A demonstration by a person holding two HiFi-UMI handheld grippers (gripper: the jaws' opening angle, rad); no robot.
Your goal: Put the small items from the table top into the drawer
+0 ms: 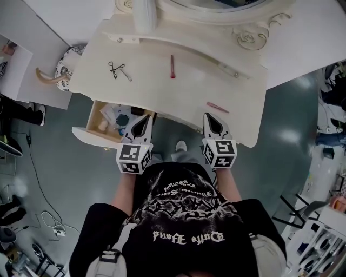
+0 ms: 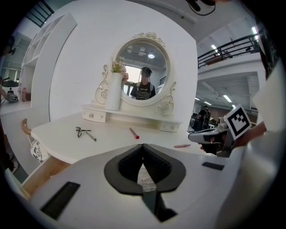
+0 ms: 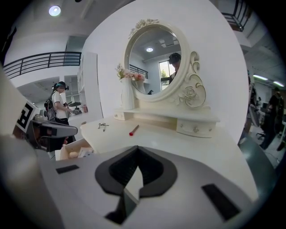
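On the white vanity table [image 1: 162, 92] lie small black scissors [image 1: 113, 68] beside a thin metal tool [image 1: 126, 75], a red pen [image 1: 172, 66] and a pink stick [image 1: 217, 107] near the front right edge. The open wooden drawer [image 1: 97, 116] at the front left holds several small items. My left gripper [image 1: 146, 116] hovers over the drawer's right end, shut with nothing between its fingers. My right gripper [image 1: 207, 115] is at the table's front edge just left of the pink stick, shut and holding nothing. The left gripper view shows the scissors [image 2: 80, 131], pen [image 2: 133, 133] and stick [image 2: 182, 146].
An oval mirror [image 2: 144, 71] with an ornate frame and a white vase [image 1: 145, 15] stand at the table's back, above a shelf with small drawers [image 3: 194, 129]. A patterned chair [image 1: 65, 67] stands left of the table. Cables [image 1: 51, 216] lie on the floor.
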